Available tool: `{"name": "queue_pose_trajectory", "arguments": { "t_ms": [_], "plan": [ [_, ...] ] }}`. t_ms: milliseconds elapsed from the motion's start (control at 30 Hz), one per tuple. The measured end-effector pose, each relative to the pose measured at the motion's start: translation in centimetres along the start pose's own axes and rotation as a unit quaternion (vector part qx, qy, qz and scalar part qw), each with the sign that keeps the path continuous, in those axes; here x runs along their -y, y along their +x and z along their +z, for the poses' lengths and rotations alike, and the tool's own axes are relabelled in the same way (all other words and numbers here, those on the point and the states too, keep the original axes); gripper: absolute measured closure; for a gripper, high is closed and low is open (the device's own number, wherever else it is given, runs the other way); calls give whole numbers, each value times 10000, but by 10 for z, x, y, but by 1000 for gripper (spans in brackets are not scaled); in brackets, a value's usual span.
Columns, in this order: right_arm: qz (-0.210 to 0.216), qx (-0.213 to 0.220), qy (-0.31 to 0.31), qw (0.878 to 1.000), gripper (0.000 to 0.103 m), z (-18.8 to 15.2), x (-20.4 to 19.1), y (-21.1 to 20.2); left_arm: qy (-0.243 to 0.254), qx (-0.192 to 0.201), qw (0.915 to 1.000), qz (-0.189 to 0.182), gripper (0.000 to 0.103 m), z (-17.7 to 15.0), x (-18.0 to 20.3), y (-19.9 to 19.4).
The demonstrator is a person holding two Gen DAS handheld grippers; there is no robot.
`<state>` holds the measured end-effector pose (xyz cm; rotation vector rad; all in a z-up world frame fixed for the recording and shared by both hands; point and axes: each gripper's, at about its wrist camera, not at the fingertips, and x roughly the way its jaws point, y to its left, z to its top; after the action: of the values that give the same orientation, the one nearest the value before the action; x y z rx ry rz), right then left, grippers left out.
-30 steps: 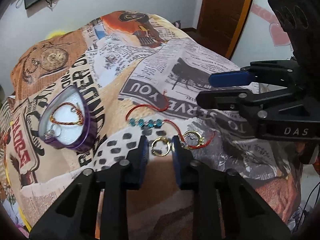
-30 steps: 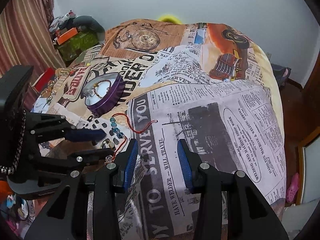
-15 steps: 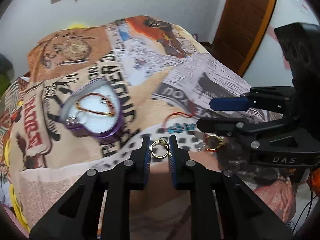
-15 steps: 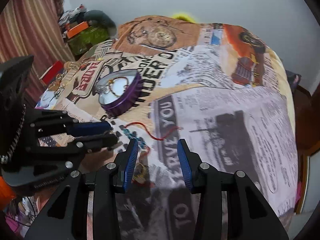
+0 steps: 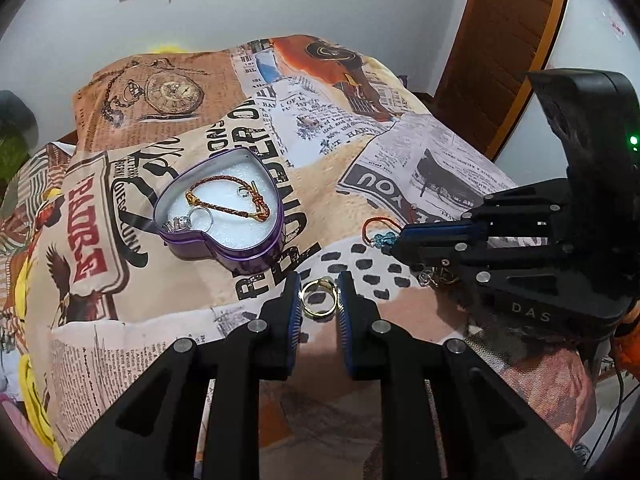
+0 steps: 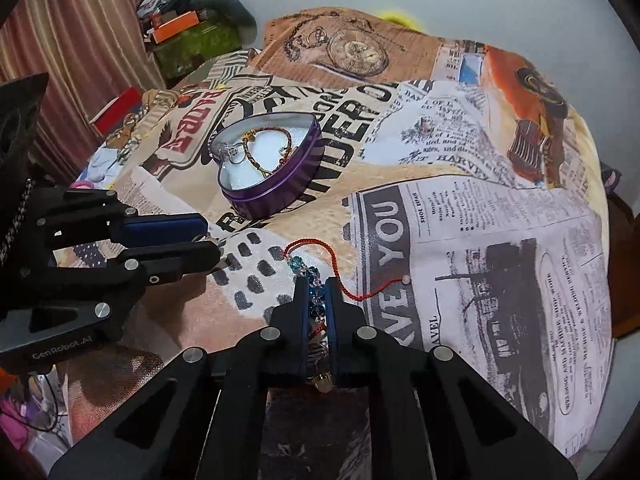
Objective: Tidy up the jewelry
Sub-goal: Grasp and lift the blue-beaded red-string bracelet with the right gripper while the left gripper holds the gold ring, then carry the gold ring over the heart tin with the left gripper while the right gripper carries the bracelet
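A purple heart-shaped tin point(image 5: 224, 248) with a white lining sits on the printed bedspread; it holds a braided gold-red bracelet point(image 5: 224, 202) and a silver ring point(image 5: 200, 218). The tin also shows in the right wrist view point(image 6: 276, 196). My left gripper point(image 5: 319, 300) is shut on a gold ring point(image 5: 318, 300), just in front of the tin. My right gripper point(image 6: 316, 300) is shut on a red cord bracelet with blue beads point(image 6: 312, 280), whose cord trails onto the cloth. In the left wrist view the right gripper point(image 5: 400, 240) is at the right.
The newspaper-print bedspread point(image 6: 480, 240) covers the whole surface and falls away at its edges. A wooden door point(image 5: 508, 40) stands at the back right. Clutter and a curtain point(image 6: 80, 40) lie at the far left. A small charm point(image 5: 436, 278) lies under the right gripper.
My left gripper closed on the gold ring and carried it toward the tin. My right gripper moved left and closed on the beaded red bracelet.
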<state>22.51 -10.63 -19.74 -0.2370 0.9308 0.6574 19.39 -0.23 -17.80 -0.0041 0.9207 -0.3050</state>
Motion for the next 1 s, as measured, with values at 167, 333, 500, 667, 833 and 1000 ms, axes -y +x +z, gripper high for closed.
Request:
{"name": "queue_pose_trajectory", "arguments": {
  "t_ms": [167, 333, 500, 667, 833, 1000],
  "plan": [
    [62, 300, 224, 9993, 96, 7, 4, -21, -13, 130, 9999, 47, 86, 3, 0, -13],
    [13, 612, 288, 9977, 96, 18, 2, -47, 6, 301, 9995, 128, 86, 8, 1, -30],
    [-44, 856, 258, 9960, 96, 27, -4, -66, -22, 453, 9988, 194, 86, 12, -1, -45],
    [-85, 1085, 223, 9938, 96, 38, -9, -81, -49, 586, 9979, 272, 86, 15, -5, -58],
    [-72, 1262, 186, 9918, 96, 49, -14, -89, -86, 698, 9969, 338, 86, 19, -12, -66],
    [-42, 1373, 133, 9904, 96, 61, -21, -90, -145, 792, 9959, 413, 86, 24, -22, -70]
  ]
}}
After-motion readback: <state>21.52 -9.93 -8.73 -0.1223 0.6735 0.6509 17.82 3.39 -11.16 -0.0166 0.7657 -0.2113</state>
